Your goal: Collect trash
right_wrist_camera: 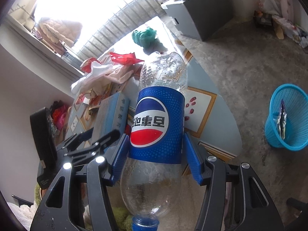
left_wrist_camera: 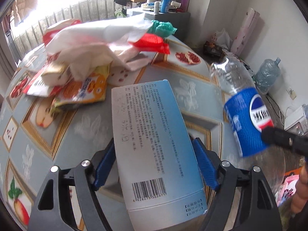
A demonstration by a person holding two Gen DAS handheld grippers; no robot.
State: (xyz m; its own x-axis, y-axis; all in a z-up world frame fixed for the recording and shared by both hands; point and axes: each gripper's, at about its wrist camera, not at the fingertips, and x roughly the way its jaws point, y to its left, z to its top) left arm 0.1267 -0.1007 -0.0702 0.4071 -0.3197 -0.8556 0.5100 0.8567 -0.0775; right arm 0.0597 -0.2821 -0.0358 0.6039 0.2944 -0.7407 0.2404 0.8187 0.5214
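My left gripper is shut on a white and light-blue carton box, held above the table. My right gripper is shut on an empty clear Pepsi bottle with a blue label, its cap end toward the camera. The bottle also shows in the left wrist view, to the right of the box. The box and the left gripper show in the right wrist view, to the left of the bottle. A blue mesh waste basket stands on the floor at the right with a wrapper inside.
A heap of trash lies on the far part of the table: white cloth or paper, red wrappers, a green bag, snack packets. A grey cabinet with bottles stands behind. A large water jug stands by the wall.
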